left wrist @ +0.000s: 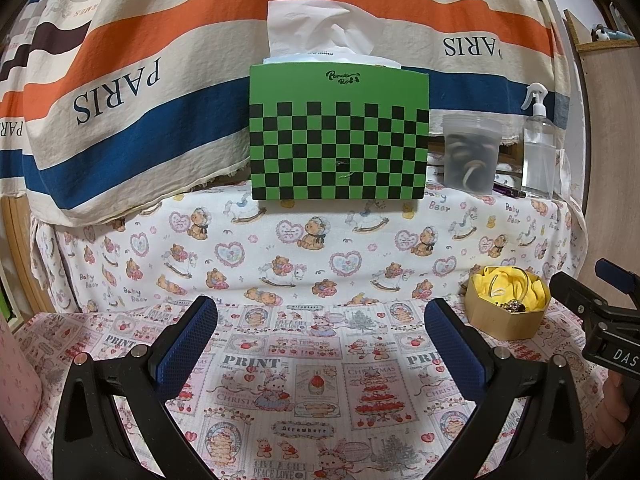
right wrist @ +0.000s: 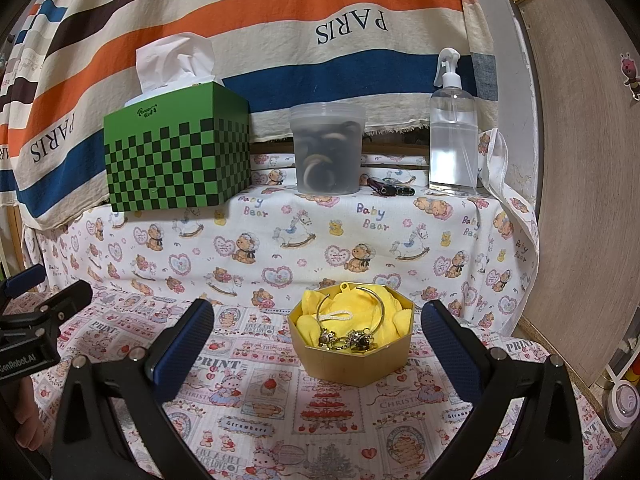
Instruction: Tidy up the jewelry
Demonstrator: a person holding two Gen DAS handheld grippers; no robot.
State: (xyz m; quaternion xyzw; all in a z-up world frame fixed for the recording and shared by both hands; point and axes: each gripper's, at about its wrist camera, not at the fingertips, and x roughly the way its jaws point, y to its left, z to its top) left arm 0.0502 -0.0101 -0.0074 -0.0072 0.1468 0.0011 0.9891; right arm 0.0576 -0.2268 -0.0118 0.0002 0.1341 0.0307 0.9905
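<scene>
A gold hexagonal box (right wrist: 352,364) lined with yellow cloth (right wrist: 394,312) stands on the printed tablecloth. Inside lie a thin metal bangle (right wrist: 380,304), a small white loop (right wrist: 340,314) and a cluster of jewelry pieces (right wrist: 352,340) at its front. My right gripper (right wrist: 318,344) is open and empty, its fingers on either side of the box, slightly nearer the camera. My left gripper (left wrist: 320,340) is open and empty over bare cloth, left of the box (left wrist: 506,320). The right gripper's body (left wrist: 600,320) shows at the left wrist view's right edge.
On a raised ledge behind stand a green checkered tissue box (right wrist: 176,152), a cloudy plastic tub (right wrist: 326,148) holding rings of something, a clear spray bottle (right wrist: 452,132) and a dark pen (right wrist: 384,188). A striped PARIS cloth (right wrist: 280,20) hangs behind. A wooden panel (right wrist: 580,200) stands at right.
</scene>
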